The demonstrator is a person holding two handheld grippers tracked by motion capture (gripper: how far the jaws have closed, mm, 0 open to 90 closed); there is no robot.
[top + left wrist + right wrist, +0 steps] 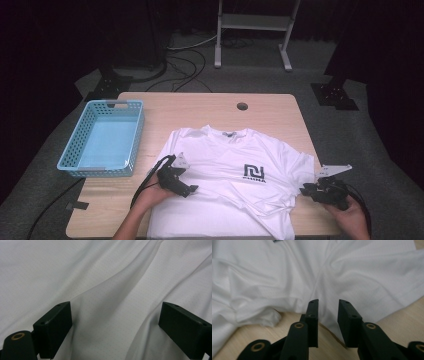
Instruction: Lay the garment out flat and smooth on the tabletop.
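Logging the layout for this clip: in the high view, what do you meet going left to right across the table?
Blue basket → left gripper → logo on the white T-shirt → right gripper.

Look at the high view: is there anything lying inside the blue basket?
No, the blue basket beside the white T-shirt shows only its bare blue floor, with nothing lying in it.
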